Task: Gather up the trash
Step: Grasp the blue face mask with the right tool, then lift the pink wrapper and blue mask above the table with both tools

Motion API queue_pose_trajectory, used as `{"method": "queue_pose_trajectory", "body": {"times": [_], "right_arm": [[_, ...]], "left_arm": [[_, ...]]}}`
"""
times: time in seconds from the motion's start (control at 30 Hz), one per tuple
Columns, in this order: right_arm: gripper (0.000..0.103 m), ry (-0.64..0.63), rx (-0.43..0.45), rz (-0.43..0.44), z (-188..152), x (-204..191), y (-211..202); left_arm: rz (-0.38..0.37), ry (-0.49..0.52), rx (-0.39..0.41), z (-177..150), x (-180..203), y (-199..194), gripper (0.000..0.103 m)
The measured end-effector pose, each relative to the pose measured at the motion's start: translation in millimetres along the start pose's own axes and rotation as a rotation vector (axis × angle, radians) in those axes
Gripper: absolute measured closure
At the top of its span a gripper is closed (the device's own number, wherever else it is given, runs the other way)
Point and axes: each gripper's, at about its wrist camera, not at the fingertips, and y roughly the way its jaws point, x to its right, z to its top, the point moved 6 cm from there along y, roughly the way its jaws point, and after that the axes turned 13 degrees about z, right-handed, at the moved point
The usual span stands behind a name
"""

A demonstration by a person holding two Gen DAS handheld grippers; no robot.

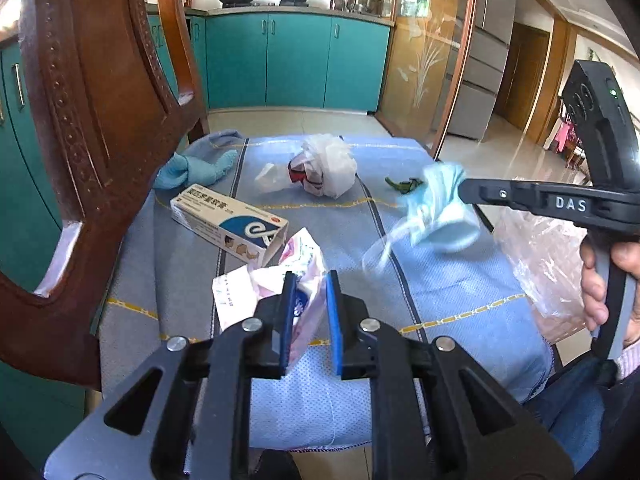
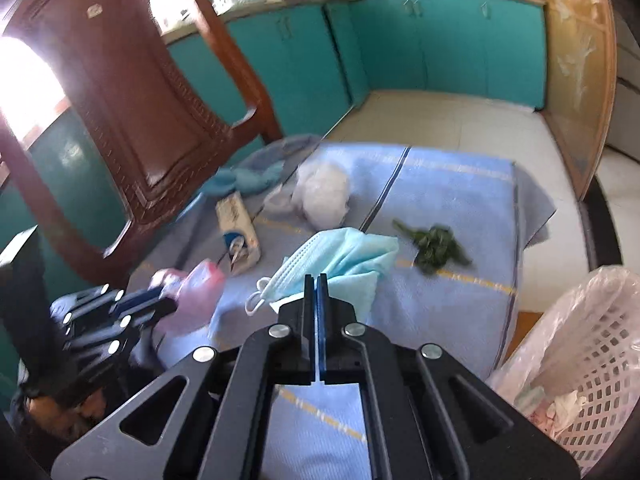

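Right now the right gripper [image 2: 316, 280] pinches a blue face mask [image 2: 340, 258] above the cloth — soft, light, floppy, so holding bunched fabric beats the ear loops. Left gripper [image 1: 311, 280] is spread around a crumpled pink wrapper [image 1: 296, 276], thin and crushable, not clamped. Lined trash basket [image 2: 592, 344] sits just right.

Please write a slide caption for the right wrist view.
Right gripper shut on blue face mask, beside lined basket.
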Motion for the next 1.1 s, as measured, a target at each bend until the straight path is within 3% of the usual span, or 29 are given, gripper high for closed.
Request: {"method": "queue_pose_trajectory", "body": {"times": [0.13,0.2,0.27,0.37,0.5,0.67,0.83,1.1], "right_arm": [[0.079,0.036,-0.009,-0.056,-4.5,14.0,1.0],[0.063,0.026,-0.01,-0.079,-5.1,13.7,1.9],[0.055,0.015,-0.011,-0.092,-6.0,12.7,3.1],[0.048,0.0,-0.028,-0.101,-8.9,9.8,9.8],[0.045,-0.014,-0.069,-0.119,-14.4,9.3,25.4],[0.044,-0.025,-0.097,-0.136,-18.9,8.0,37.7],[0.043,-0.025,-0.111,-0.143,-23.1,9.5,43.7],[0.039,-0.05,-0.122,-0.16,-28.1,5.5,54.3]], "left_arm": [[0.011,-0.005,0.0,-1.6,1.1,1.0,0.073],[0.03,-0.005,0.006,-1.6,-0.1,0.3,0.063],[0.044,-0.015,0.009,-1.4,-3.5,-0.4,0.05],[0.052,-0.036,-0.001,-2.4,-9.0,1.3,0.037],[0.049,-0.036,-0.039,-7.1,-9.7,14.3,0.031],[0.032,-0.05,-0.079,-10.3,-5.1,35.9,0.032],[0.025,-0.059,-0.07,-9.0,-0.3,40.3,0.044],[0.117,-0.052,0.0,-6.0,-16.8,20.0,0.048]]}}
